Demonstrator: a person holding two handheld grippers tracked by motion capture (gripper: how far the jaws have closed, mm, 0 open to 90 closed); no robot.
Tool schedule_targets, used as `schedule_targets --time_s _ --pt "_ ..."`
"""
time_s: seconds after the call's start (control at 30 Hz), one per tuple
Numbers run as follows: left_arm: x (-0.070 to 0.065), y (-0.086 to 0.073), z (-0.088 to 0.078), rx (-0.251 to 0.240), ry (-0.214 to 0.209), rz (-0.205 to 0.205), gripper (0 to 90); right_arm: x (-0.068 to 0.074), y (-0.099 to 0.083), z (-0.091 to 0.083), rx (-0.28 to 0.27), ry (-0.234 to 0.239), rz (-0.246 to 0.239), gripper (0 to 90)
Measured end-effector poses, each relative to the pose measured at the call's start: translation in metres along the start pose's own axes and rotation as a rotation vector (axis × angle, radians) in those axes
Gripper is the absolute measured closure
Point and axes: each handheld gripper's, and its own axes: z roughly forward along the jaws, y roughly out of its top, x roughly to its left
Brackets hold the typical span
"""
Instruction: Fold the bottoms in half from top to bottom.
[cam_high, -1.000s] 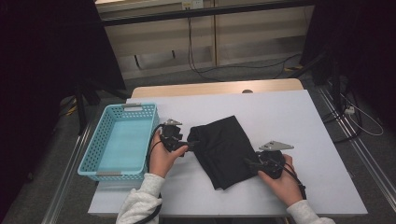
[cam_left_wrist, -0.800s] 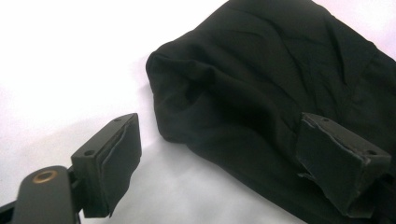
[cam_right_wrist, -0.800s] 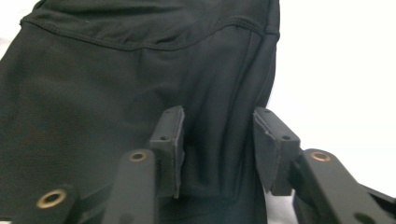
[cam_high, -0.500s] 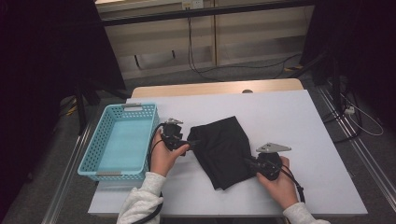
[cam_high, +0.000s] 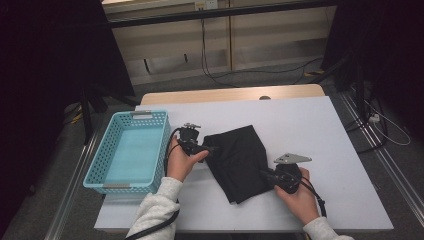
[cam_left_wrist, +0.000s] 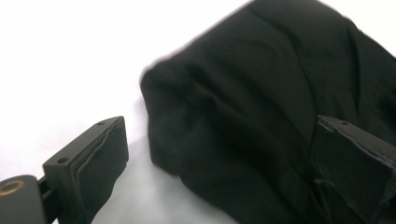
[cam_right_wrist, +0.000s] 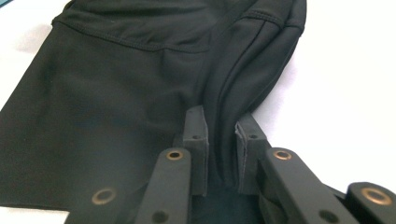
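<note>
— What has the right gripper (cam_high: 264, 174) got, near the tabletop's (cam_high: 320, 125) front edge?

— A raised fold of the black garment (cam_high: 239, 159), pinched between nearly closed jaws.

— And the left gripper (cam_high: 212, 148)?

— Its jaws have just been opening and now stand wide at the garment's left edge, pressing nothing. The garment lies mid-table; the blue basket (cam_high: 129, 152) sits by the left edge.

Light blue plastic basket (cam_high: 131, 150) at table's left edge, white table (cam_high: 310, 125), floor cables (cam_high: 220, 75)
</note>
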Motion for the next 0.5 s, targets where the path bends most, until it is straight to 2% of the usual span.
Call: schedule_targets --time_s 0.13,0.2,0.37,0.47,0.5 --pt "0.003 0.006 0.003 0.009 0.024 0.006 5.2 0.000 0.000 0.000 -0.001 0.003 -0.008 78.1" --pt "0.006 0.010 0.005 0.009 0.032 -0.022 6.1 0.000 0.000 0.000 -0.002 0.007 -0.008 78.0" --pt "0.011 0.012 0.014 0.029 0.056 -0.032 10.8 0.000 0.000 0.000 -0.002 0.007 -0.007 77.6" --pt "0.012 0.011 0.020 0.040 0.053 -0.050 10.9 0.001 -0.001 0.000 -0.006 0.004 -0.009 77.5" --pt "0.011 0.011 0.022 0.043 0.060 -0.041 10.9 0.001 -0.001 0.001 -0.007 0.005 -0.009 77.5"
